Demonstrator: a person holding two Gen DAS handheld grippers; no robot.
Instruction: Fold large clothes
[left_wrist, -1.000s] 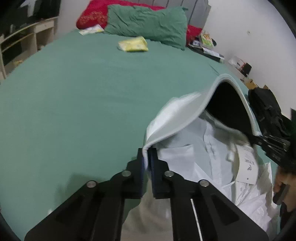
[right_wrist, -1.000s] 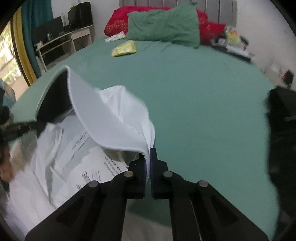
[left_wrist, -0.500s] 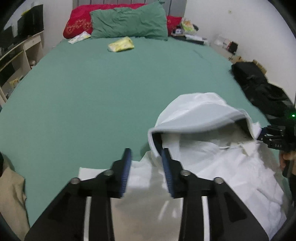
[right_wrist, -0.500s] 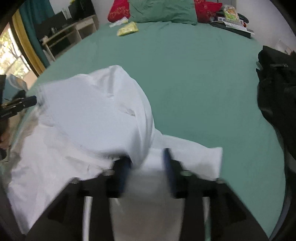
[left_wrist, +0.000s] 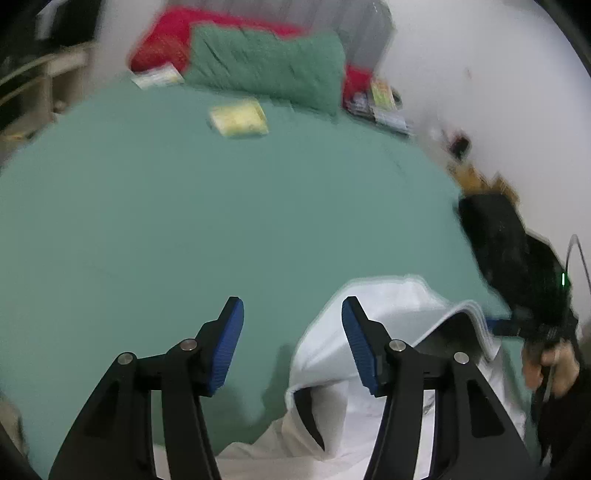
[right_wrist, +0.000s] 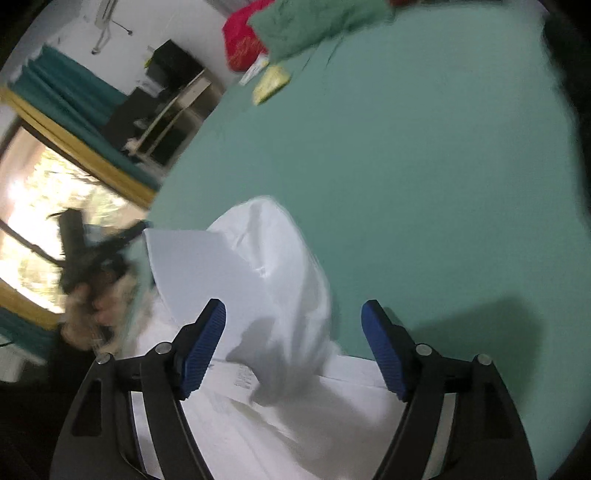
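Observation:
A white shirt (left_wrist: 369, 332) lies bunched on the green bed sheet (left_wrist: 221, 221) near the front edge, with one fold standing up in an arch. My left gripper (left_wrist: 291, 343) is open and empty, just left of the shirt. My right gripper (right_wrist: 293, 343) is open and empty, above the same shirt (right_wrist: 277, 280), whose raised fold sits between and beyond the fingers. The right gripper also shows at the right in the left wrist view (left_wrist: 532, 325). The left gripper shows at the left in the right wrist view (right_wrist: 96, 251).
A green pillow (left_wrist: 266, 70) and a red pillow (left_wrist: 162, 40) lie at the head of the bed. A yellow packet (left_wrist: 240, 118) lies on the sheet. A black bag (left_wrist: 506, 236) sits at the right edge. Shelves (right_wrist: 166, 107) and a window (right_wrist: 37, 221) are at the left.
Both grippers were shut on the shirt's edge a second ago. They have opened and let the shirt drop onto the bed, then pulled back and up.

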